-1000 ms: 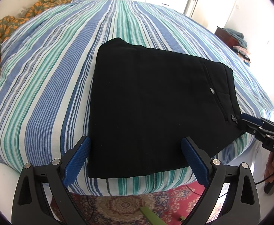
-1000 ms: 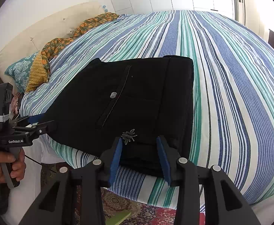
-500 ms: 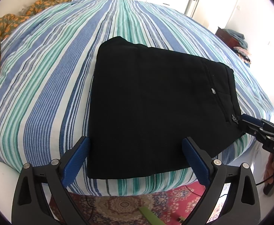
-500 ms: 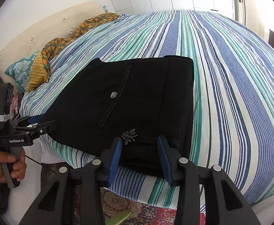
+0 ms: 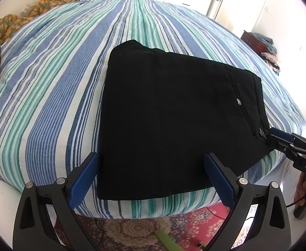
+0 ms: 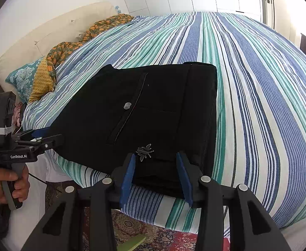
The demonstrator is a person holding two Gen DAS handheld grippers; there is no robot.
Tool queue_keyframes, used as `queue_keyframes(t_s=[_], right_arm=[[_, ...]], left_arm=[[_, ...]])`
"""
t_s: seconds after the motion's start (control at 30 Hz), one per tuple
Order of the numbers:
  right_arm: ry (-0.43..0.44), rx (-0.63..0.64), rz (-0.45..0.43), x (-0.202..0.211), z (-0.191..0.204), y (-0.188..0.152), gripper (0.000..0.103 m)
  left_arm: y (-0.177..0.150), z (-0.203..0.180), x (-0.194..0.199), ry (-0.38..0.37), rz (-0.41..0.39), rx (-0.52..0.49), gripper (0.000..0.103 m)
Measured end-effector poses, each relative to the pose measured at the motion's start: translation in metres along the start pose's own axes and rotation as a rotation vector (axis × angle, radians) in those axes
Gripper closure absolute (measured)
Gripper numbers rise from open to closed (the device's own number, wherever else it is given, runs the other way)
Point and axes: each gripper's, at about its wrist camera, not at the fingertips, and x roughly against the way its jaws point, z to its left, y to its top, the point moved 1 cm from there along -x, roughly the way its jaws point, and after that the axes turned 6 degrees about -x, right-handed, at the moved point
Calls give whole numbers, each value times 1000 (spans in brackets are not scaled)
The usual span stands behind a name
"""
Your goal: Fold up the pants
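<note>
- Pants (image 5: 173, 121) are lying on the striped bed (image 5: 48, 96), looking already folded into a compact rectangle.
- Left gripper (image 5: 151, 173) is hovering spread wide, holding nothing.
- Right gripper (image 6: 156, 171) is sitting half-open at the near corner, probably not pinching.

Black pants (image 5: 173, 115), folded into a flat, compact, roughly square stack, several layers thick at the near edge. Lying near the foot corner of the striped bed, close to its edge. Top face shows a pocket seam, small pale button (image 6: 127, 105) and a metal insect-shaped charm (image 6: 145, 152).
</note>
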Motion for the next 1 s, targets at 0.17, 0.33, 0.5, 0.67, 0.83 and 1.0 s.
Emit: queue_keyframes(t_s=[0.17,0.33,0.5,0.67,0.83,1.0], right_arm=[[0,5,-1,1,3,0,59],[7,3,-2,6,8,3,57],[167,-294,-76,48,-53,41,52],[237,-399,96,19,-104,62,50],[310,-387,292,-36,-99,56,36],[365,-384,360,-73,-96,57,37]], left_arm=[[-1,0,-2,-1,2,4,3],[8,14,8,-31,21,40,4],[21,86,20,-179,-24,312,4],[33,96,-14,-277,100,308,6],[45,77,-49,-316,188,217,6],[55,65,-73,-410,222,251,49]])
